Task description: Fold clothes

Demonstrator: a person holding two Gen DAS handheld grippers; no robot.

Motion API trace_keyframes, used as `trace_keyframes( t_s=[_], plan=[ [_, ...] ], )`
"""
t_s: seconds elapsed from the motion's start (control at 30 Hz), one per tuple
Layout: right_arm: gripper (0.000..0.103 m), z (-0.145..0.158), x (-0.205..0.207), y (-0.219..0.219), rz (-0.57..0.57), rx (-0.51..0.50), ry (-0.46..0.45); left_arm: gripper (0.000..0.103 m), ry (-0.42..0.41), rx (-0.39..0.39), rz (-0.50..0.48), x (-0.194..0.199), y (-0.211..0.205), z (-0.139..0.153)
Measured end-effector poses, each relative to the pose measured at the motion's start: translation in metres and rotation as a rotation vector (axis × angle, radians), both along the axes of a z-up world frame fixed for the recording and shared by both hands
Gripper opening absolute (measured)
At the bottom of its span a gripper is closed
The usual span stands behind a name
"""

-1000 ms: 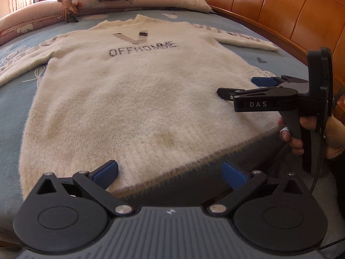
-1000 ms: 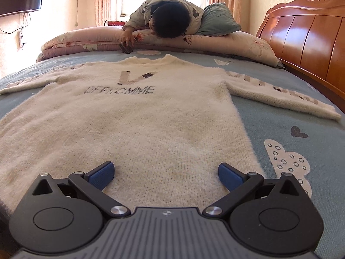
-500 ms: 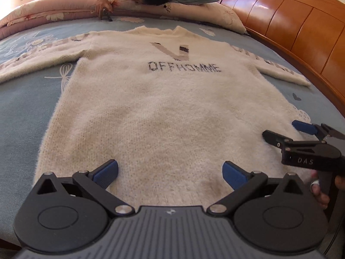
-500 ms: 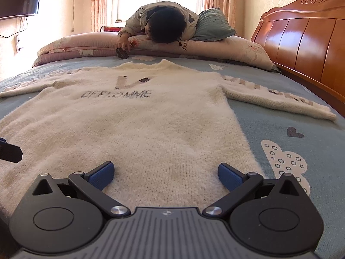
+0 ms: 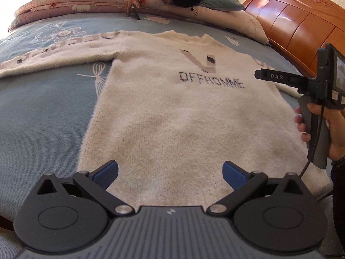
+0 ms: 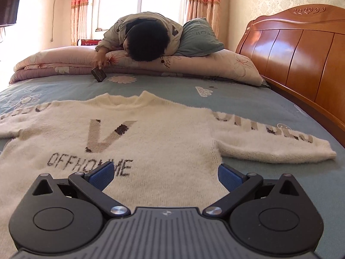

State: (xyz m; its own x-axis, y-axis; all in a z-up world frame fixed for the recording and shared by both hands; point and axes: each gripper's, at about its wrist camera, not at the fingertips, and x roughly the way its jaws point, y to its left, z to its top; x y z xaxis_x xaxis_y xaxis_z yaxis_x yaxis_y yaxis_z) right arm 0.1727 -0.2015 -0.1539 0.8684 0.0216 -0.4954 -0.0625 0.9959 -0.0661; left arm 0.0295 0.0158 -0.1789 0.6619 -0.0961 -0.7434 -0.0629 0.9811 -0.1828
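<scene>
A fluffy cream sweater (image 5: 183,118) with a grey V and the word OFFHOMME lies flat, front up, on the bed, both sleeves spread sideways. My left gripper (image 5: 170,172) hovers open over its lower body, nothing between the blue pads. My right gripper (image 6: 165,176) hangs open above the chest, near the right armpit; the right sleeve (image 6: 269,142) stretches away to the right. In the left wrist view the right gripper (image 5: 262,74) shows side-on at the sweater's right edge, held by a hand (image 5: 327,129). The left sleeve (image 5: 60,51) lies at the upper left.
A blue patterned bedsheet (image 5: 43,112) covers the bed. A person (image 6: 146,41) leans on pink pillows (image 6: 215,64) at the far edge, holding a dark phone (image 6: 98,74). A wooden headboard (image 6: 297,56) runs along the right side.
Both grippers have moved forward over the sweater, from the hem toward the chest. The right gripper has gone further up, now near the lettering and right armpit. Both stay open.
</scene>
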Motion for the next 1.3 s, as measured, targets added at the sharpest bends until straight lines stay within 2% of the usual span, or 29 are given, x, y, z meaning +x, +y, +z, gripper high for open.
trace_keyframes(
  t_s=[0.2, 0.3, 0.4, 0.47, 0.6, 1.0, 1.23, 1.3],
  plan=[
    [0.103, -0.02, 0.083, 0.015, -0.014, -0.046, 0.04, 0.102, 0.033, 0.019, 0.086, 0.014, 0.023, 0.007],
    [0.103, -0.033, 0.109, 0.013, -0.065, -0.019, 0.09, 0.102, 0.044, 0.038, 0.087, 0.023, 0.023, 0.006],
    [0.103, -0.045, 0.114, -0.001, -0.11, 0.048, 0.145, 0.102, 0.049, 0.016, 0.075, 0.028, 0.02, 0.004],
    [0.103, -0.044, 0.104, -0.007, -0.112, 0.077, 0.16, 0.102, 0.047, -0.002, 0.064, 0.031, 0.016, 0.003],
    [0.103, -0.044, 0.076, -0.013, -0.099, 0.065, 0.187, 0.102, 0.048, -0.002, 0.038, 0.03, 0.007, 0.001],
    [0.103, -0.039, -0.021, -0.017, -0.1, 0.085, 0.265, 0.102, 0.041, -0.019, 0.028, -0.001, 0.003, 0.016],
    [0.103, -0.042, -0.095, -0.013, -0.106, 0.065, 0.243, 0.102, 0.042, -0.015, -0.018, -0.008, -0.009, 0.016],
    [0.103, -0.044, -0.111, -0.015, -0.124, 0.088, 0.228, 0.102, 0.04, -0.017, -0.034, -0.007, -0.012, 0.014]
  ],
)
